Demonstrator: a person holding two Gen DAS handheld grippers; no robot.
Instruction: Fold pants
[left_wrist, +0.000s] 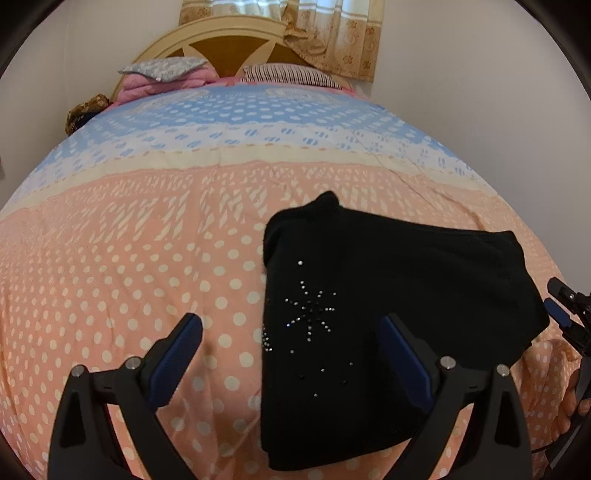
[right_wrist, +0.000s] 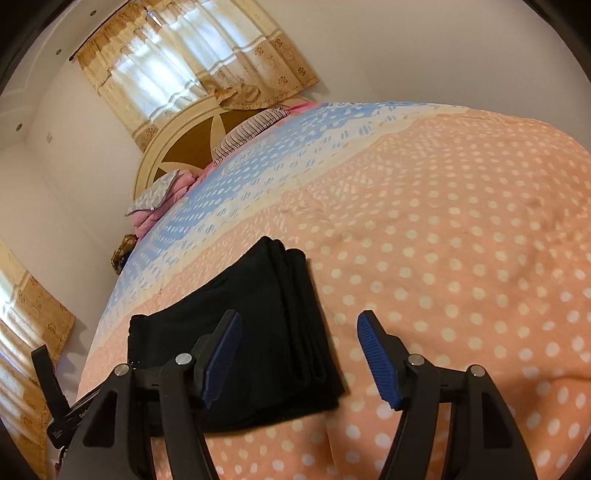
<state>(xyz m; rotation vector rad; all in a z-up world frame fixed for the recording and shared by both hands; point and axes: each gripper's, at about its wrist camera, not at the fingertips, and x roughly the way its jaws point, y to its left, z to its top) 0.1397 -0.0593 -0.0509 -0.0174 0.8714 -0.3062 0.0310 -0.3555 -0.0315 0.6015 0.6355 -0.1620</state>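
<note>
We are viewing the black pants (left_wrist: 388, 295), folded into a compact stack, lying lower right of centre on the bed (left_wrist: 147, 240). Both the left claw (left_wrist: 291, 354) and right claw (right_wrist: 299, 358) are standing apart, gripping nothing; a careless brush of the layered edge risks undoing the folds.

Bedspread (left_wrist: 129, 258) open around folded pants (left_wrist: 369, 295); pillows (left_wrist: 291, 75) far off.

Bed w/ peach polka-dot bedspread (left_wrist: 147, 258), blue band farther up; striped pillow (left_wrist: 291, 75) & pink bedding (left_wrist: 147, 86) by cream headboard (right_wrist: 173, 147); beige curtains (right_wrist: 177, 66) behind.
</note>
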